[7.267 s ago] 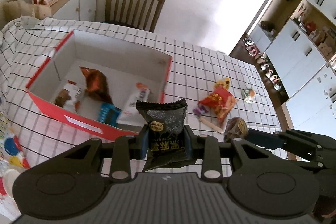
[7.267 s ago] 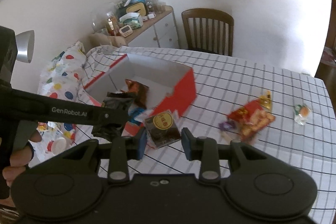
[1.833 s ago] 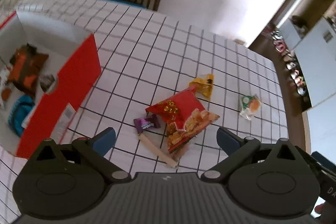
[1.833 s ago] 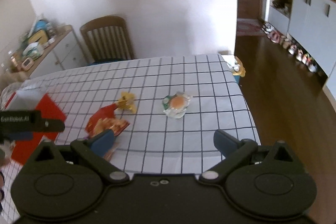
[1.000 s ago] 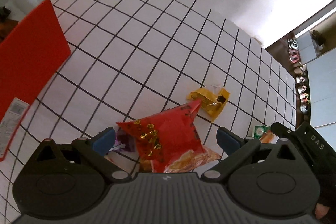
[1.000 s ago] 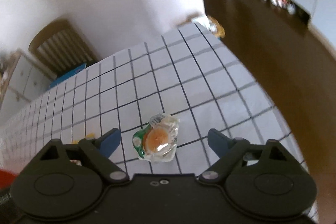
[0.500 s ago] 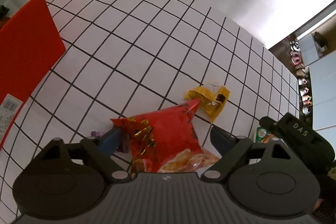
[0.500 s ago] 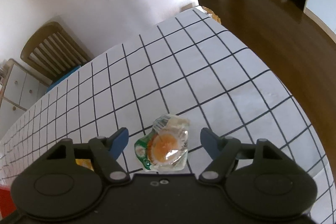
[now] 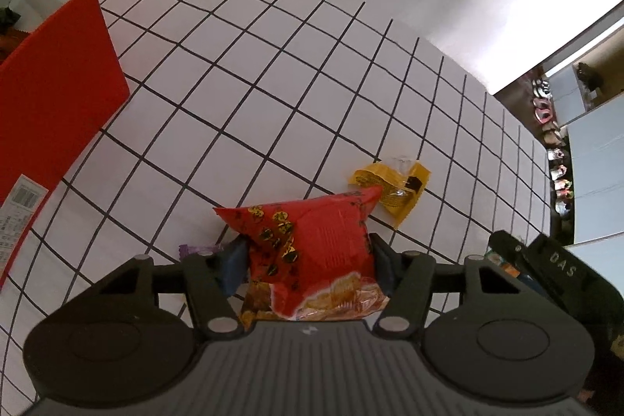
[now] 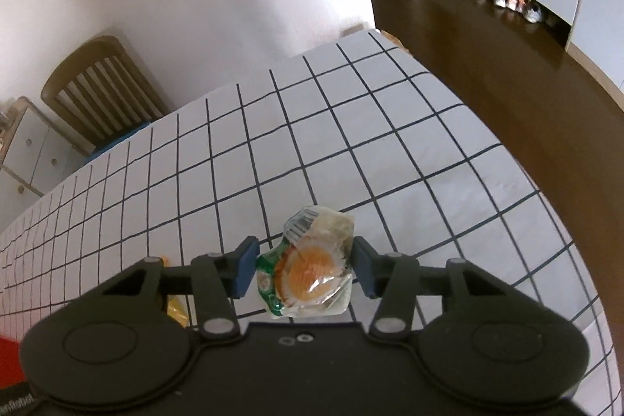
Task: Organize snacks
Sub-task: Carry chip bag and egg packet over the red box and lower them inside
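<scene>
A red snack bag (image 9: 312,240) lies on the checked tablecloth (image 9: 273,84) between the fingers of my left gripper (image 9: 308,260). Its jaws are closing, and both pads touch the bag's sides and pinch it. In the right wrist view, a clear-wrapped orange sweet with a green edge (image 10: 312,271) lies on the cloth between the pads of my right gripper (image 10: 304,266). Those jaws are closing too, and the pads stand right at the wrapper's edges without squeezing it. The red box (image 9: 50,84) stands at the left, white inside.
A yellow packet (image 9: 394,186) lies just beyond the red bag, and a small purple candy (image 9: 195,249) lies by the left finger. The right gripper's body (image 9: 546,264) shows at the right. A wooden chair (image 10: 97,92) stands behind the table. The table edge (image 10: 507,143) drops to the floor.
Both grippers' jaws have narrowed around their snacks. The left pads now pinch the red bag, which looks bunched up. The right pads have come up to the sweet's wrapper.
</scene>
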### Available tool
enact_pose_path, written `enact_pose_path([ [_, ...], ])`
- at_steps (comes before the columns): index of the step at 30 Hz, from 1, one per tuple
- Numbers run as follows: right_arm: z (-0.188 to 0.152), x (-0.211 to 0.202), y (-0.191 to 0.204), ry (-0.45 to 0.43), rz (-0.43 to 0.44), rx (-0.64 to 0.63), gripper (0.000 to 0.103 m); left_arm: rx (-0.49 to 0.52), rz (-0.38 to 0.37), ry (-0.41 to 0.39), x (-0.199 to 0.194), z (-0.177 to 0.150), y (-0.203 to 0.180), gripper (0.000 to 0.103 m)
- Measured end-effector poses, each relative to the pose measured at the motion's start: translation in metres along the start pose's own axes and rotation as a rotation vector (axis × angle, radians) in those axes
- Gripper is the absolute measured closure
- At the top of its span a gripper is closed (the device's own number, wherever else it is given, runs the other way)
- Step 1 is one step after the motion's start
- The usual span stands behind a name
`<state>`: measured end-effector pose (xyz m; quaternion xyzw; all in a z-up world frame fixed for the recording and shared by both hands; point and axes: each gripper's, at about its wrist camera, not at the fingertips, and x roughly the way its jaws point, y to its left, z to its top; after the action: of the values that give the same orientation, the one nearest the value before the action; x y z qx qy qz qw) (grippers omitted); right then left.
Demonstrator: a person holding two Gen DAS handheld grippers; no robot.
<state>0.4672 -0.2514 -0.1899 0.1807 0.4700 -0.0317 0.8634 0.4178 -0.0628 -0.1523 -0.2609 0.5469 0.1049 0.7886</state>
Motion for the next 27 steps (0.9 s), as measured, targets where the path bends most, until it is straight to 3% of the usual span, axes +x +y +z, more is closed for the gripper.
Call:
enact_pose_path([
  [12, -0.022, -0.050, 0.001, 0.024, 0.087, -0.109, 0.058, 0.044, -0.036, -0.018, -0.035, -0.013, 0.012, 0.040],
  [27, -0.073, -0.138, 0.022, 0.004, 0.227, -0.327, 0.058, 0.201, -0.080, -0.061, -0.107, -0.057, 0.040, 0.040],
])
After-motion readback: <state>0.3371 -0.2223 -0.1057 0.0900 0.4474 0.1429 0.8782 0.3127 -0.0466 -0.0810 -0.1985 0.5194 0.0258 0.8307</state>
